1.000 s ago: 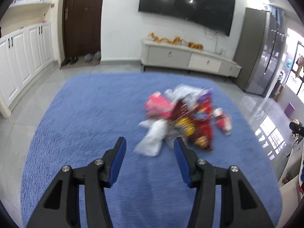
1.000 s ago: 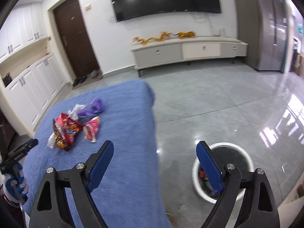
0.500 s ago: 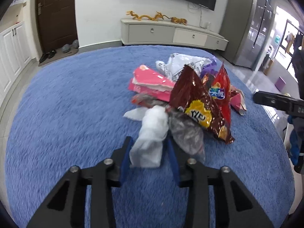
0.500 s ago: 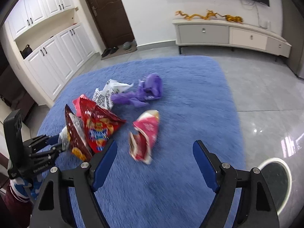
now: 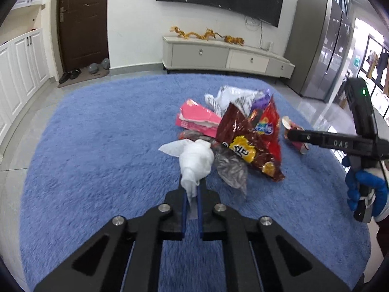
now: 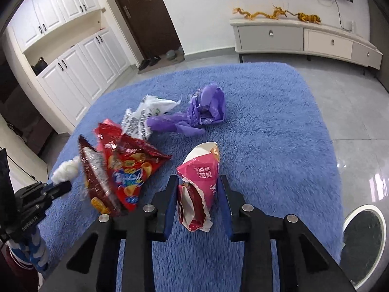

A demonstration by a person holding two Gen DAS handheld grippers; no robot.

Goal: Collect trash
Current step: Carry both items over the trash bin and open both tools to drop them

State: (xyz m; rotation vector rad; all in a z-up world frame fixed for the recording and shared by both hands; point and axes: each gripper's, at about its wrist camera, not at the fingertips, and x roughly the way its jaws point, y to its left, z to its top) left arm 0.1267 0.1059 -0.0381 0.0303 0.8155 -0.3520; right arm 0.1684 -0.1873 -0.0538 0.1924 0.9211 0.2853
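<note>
Both hands have come in from a wider stance: your left gripper (image 5: 192, 194), open around the white tissue wad (image 5: 195, 160) a second ago, is now clamped on its tail, and your right gripper (image 6: 198, 202) has swung off the bin side onto the rug.

Left to right, from the left wrist view: the tissue wad sits at the centre, pinched between the fingers (image 5: 184, 202), which are fully closed on it. At 1 o'clock from it lies a clear crumpled wrapper (image 5: 231, 170), touching the brown chip bag (image 5: 243, 143). Your right gripper enters at 3 o'clock, its fingers closing around the pink-and-white wrapper (image 6: 199, 185); in the right wrist view the wrapper is between them, and I judge the pads only just meeting its sides.

Step in hand: secure both grasps, then carry to the bin (image 6: 364, 241), at 4 o'clock in the right view, off the blue rug (image 6: 267, 146).
- Lift the tissue straight up; it touches the clear wrapper and could drag it.
- Let the right fingers finish closing before lifting; crumpled foil springs back.
- The tissue grip is on a thin tail only; move it gently.

Count, both views:
- tissue wad: 1
- clear wrapper: 1
- brown chip bag: 1
- red chip bag (image 6: 131, 170): 1
- flat pink packet (image 5: 197, 119): 1
- white printed bag (image 6: 148, 114): 1
- purple bag (image 6: 201, 112): 1
- pink-and-white wrapper: 1
- bin: 1
</note>
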